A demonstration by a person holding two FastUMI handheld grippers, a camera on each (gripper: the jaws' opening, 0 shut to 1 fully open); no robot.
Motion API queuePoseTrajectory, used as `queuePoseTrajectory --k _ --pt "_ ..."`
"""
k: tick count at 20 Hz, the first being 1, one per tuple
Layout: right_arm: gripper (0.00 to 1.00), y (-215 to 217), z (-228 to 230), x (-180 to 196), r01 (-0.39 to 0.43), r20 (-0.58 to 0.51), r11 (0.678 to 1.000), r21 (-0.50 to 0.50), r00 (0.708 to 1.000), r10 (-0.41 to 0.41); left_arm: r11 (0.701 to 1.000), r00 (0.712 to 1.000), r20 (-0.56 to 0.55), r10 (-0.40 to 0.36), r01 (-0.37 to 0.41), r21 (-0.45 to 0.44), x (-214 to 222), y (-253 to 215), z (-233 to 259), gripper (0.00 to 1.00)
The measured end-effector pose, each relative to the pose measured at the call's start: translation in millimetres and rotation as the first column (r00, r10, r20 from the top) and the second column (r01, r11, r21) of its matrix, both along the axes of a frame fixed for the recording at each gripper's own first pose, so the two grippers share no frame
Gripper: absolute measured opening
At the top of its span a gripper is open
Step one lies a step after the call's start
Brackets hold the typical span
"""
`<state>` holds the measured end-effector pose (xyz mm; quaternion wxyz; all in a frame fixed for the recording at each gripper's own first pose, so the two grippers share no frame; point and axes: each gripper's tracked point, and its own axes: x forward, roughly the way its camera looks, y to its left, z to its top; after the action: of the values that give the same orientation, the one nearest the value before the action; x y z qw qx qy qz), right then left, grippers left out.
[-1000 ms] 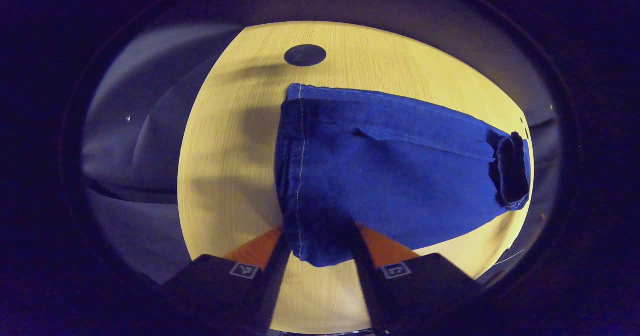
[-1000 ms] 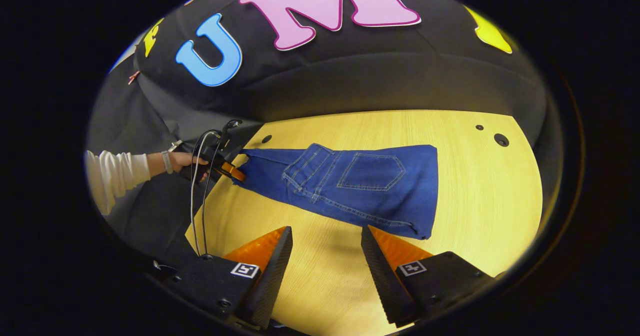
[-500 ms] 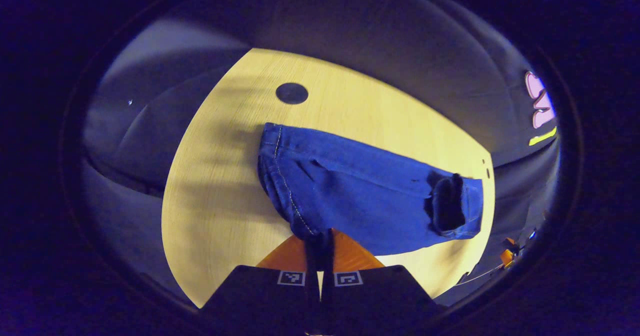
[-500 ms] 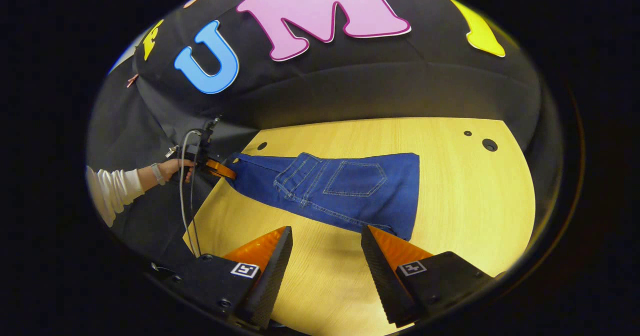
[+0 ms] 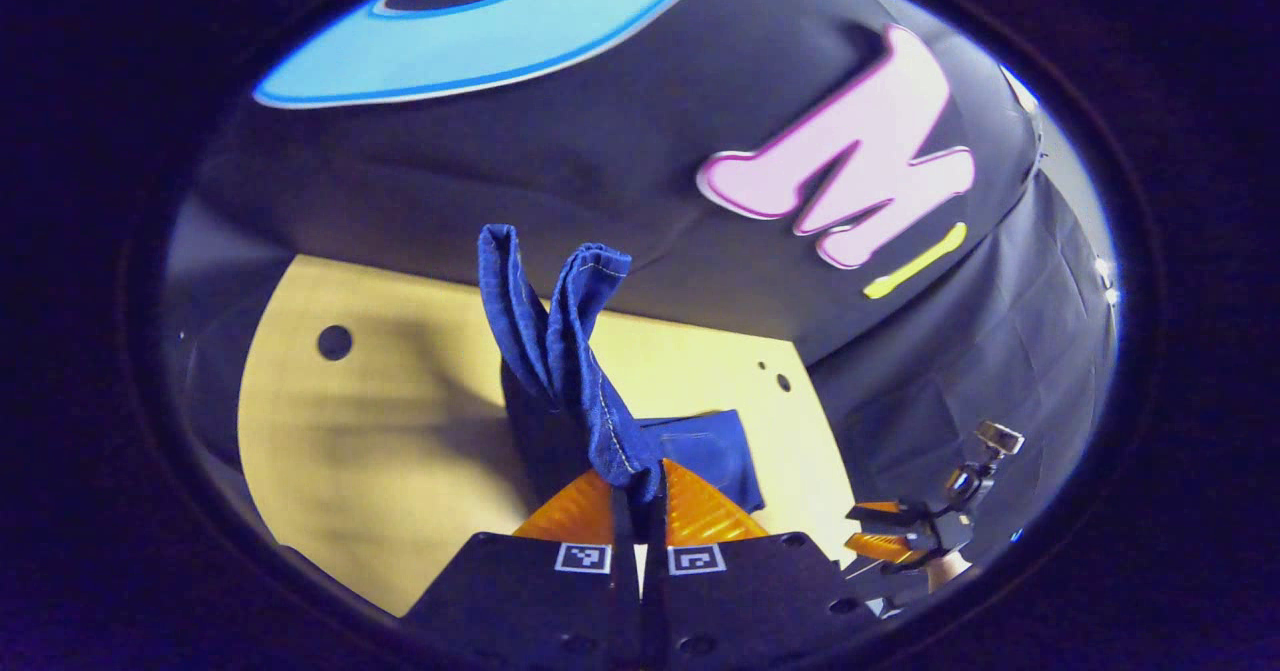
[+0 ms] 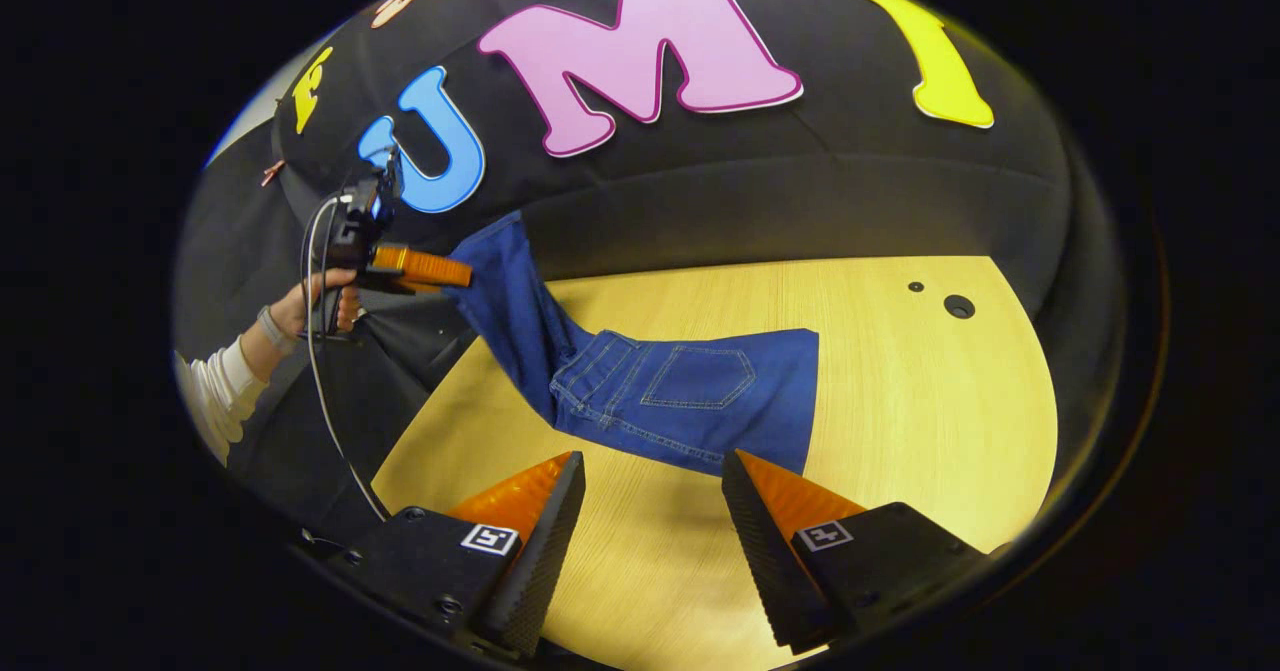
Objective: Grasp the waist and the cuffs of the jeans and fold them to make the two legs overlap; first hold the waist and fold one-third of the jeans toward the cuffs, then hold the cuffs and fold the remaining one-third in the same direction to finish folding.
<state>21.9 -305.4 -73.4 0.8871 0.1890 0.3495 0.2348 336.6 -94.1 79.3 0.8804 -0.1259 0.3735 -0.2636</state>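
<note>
Table (image 6: 930, 421): wooden, a few round holes near its far edge. Jeans (image 6: 690, 396): folded part with the back pocket up lies flat on the table; cuff end (image 5: 560, 331) is lifted off the surface, rising steeply toward the booth wall. Left gripper (image 5: 640, 496): fingers pressed together, pinching the cuff end, which sticks up in two flaps past the tips; seen from the right gripper view (image 6: 440, 271) it's held in a hand (image 6: 310, 301) with a white sleeve. Right gripper (image 6: 650, 511): fingers spread, holding nothing, above bare table just beside the near edge of the jeans.
</note>
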Motion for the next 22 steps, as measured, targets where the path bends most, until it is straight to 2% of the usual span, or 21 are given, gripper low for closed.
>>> queuePoseTrajectory --k 2,4,6,8,11,13,15,16,17,18,20,21,22 --pt "0.85 -14.2 -1.1 -4.6 0.019 0.010 1.000 -0.016 1.000 -0.018 0.991 0.992 0.010 -0.124 0.124 0.054 -10.7 -78.0 -20.2 0.06" --pt "0.85 -30.2 -6.3 -11.0 0.048 0.000 0.999 -0.019 0.999 -0.048 0.964 0.970 -0.096 -0.221 0.233 0.131 -18.3 -126.6 -80.4 0.06" --pt "0.85 -45.0 -12.8 -14.1 0.083 -0.010 0.996 -0.030 0.996 -0.083 0.935 0.955 -0.210 -0.209 0.258 0.243 -30.8 -143.9 -154.1 0.06" --pt "0.85 -62.2 -21.1 -14.1 0.092 0.018 0.990 -0.104 0.996 -0.091 0.895 0.944 -0.249 -0.216 0.293 0.337 -33.8 -151.7 -208.4 0.06" --pt "0.85 -79.9 -21.1 -14.0 0.105 0.029 0.990 -0.092 0.994 -0.103 0.852 0.947 -0.273 -0.168 0.279 0.444 -42.1 -159.8 -229.6 0.06" --pt "0.85 -87.3 -25.2 -11.7 0.096 0.027 0.992 -0.081 0.995 -0.094 0.842 0.948 -0.301 -0.101 0.243 0.482 -57.3 -164.3 -232.7 0.19" --pt "0.85 -97.0 -25.8 -6.0 0.088 0.047 0.992 -0.092 0.995 -0.084 0.842 0.965 -0.238 -0.107 0.216 0.495 -60.1 -180.0 -220.4 0.66" --pt "0.85 -100.2 -21.5 -4.0 0.093 0.066 0.992 -0.086 0.994 -0.087 0.844 0.973 -0.199 -0.118 0.204 0.495 -65.1 -184.5 -199.9 0.73" --pt "0.85 -101.9 -16.3 -1.5 0.098 0.092 0.992 -0.082 0.992 -0.090 0.856 0.981 -0.132 -0.143 0.190 0.482 -66.3 -191.0 -174.7 0.88" --pt "0.85 -107.5 -13.6 0.8 0.120 0.129 0.987 -0.105 0.986 -0.106 0.863 0.986 -0.045 -0.158 0.160 0.479 -61.3 -190.5 -163.0 0.99" --pt "0.84 -125.6 -3.5 3.5 0.179 0.242 0.962 -0.206 0.962 -0.127 0.883 0.978 0.148 -0.145 0.060 0.465 -69.3 -183.0 -108.1 0.96" --pt "0.72 -128.7 11.8 1.8 0.209 0.301 0.952 -0.223 0.944 -0.137 0.901 0.963 0.245 -0.115 -0.002 0.434 -80.4 -179.0 -74.9 0.96" --pt "0.86 -129.8 29.9 -3.1 0.235 0.355 0.948 -0.216 0.923 -0.149 0.922 0.940 0.332 -0.085 -0.051 0.383 -99.7 -176.1 -44.1 0.95"
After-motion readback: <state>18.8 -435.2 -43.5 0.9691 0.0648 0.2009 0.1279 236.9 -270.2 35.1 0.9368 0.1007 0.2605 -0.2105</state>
